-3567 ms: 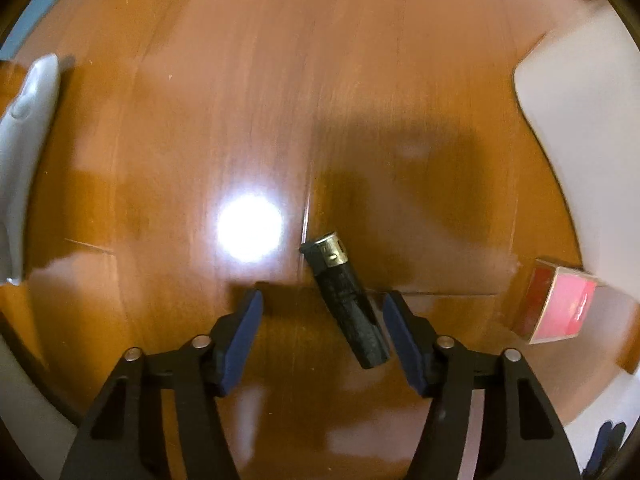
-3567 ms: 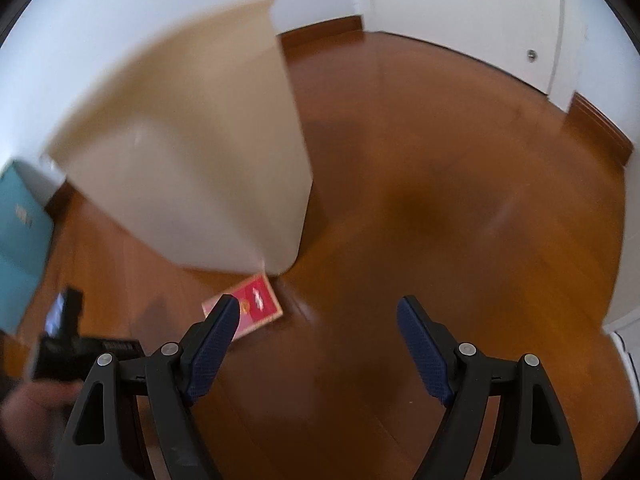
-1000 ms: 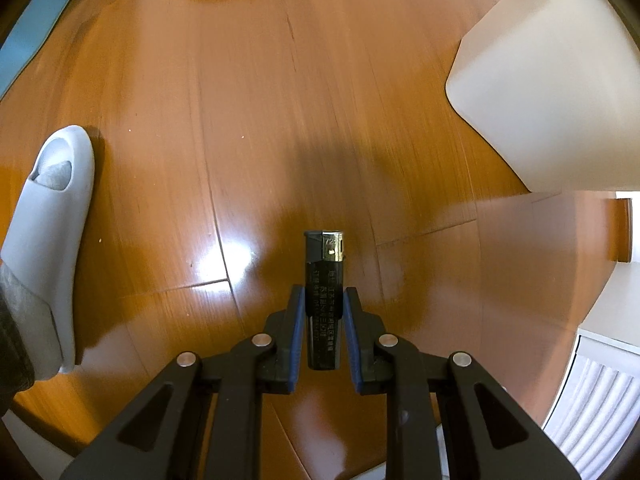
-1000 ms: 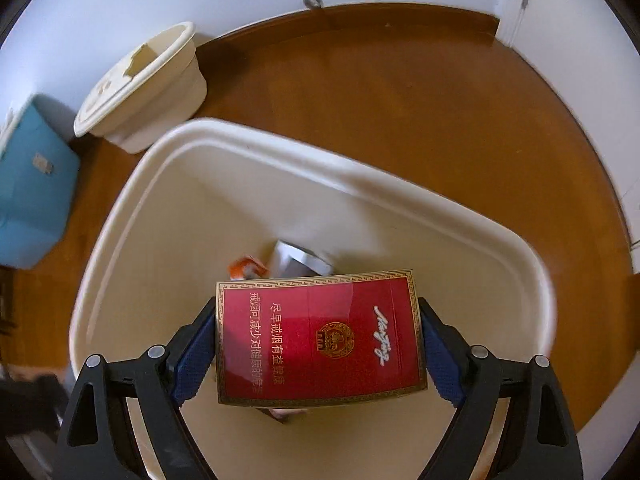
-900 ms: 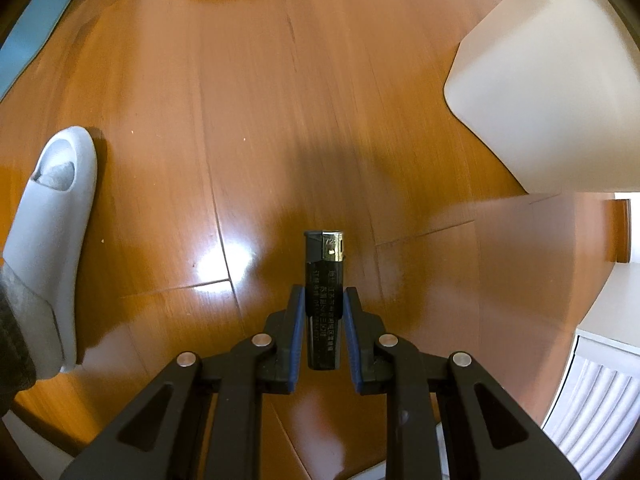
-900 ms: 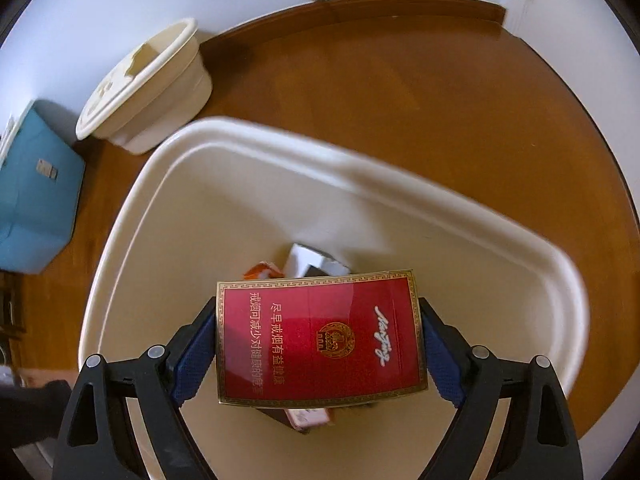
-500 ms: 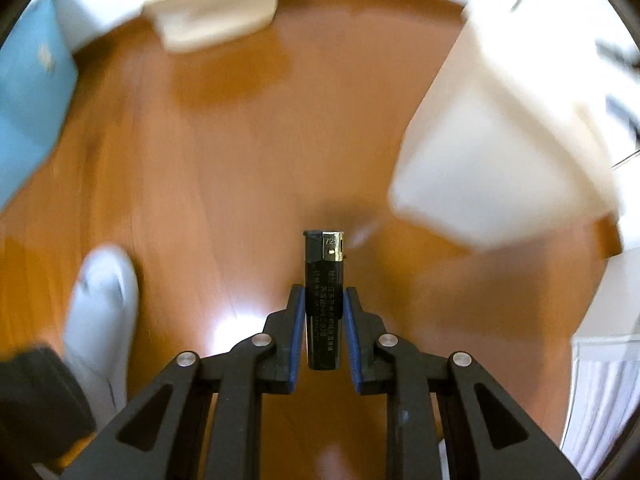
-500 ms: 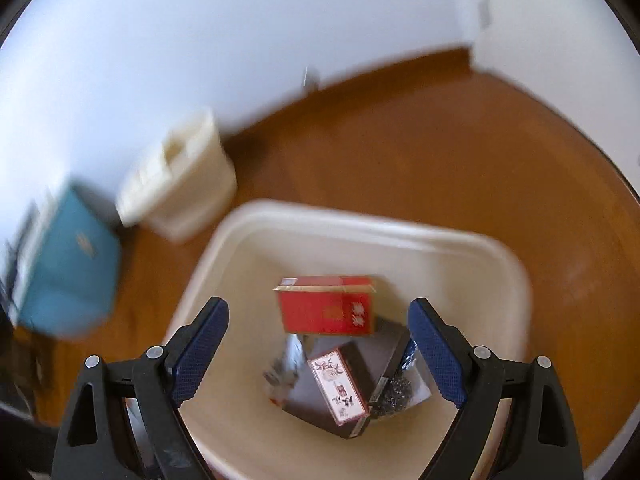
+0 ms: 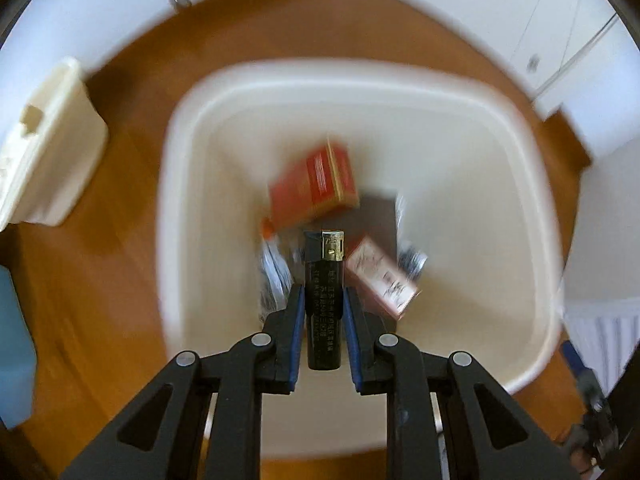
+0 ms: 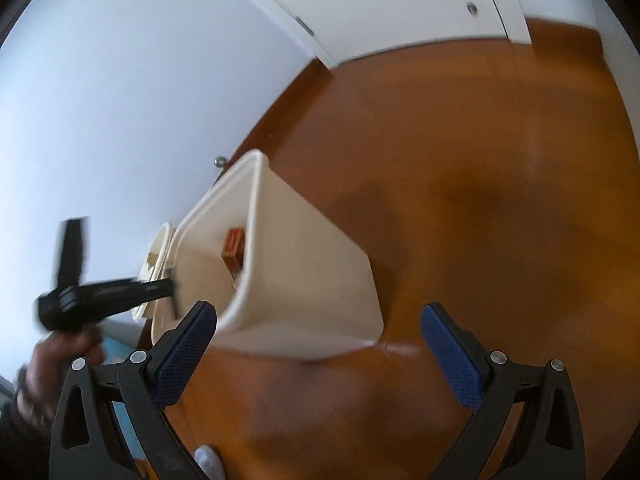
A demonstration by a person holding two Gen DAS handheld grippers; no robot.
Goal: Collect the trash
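Wood floor (image 10: 500, 200), white walls. Left gripper (image 9: 323, 320) clamps lighter (image 9: 323, 280) over bin (image 9: 536, 184) w/ red pack (image 9: 316, 184), prob. wrappers; right gripper (image 10: 320, 344) wide, empty.

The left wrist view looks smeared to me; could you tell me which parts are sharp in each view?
Left wrist view: lighter and left gripper sharp, bin and its trash motion-blurred. Right wrist view: right gripper fairly sharp, floor soft.
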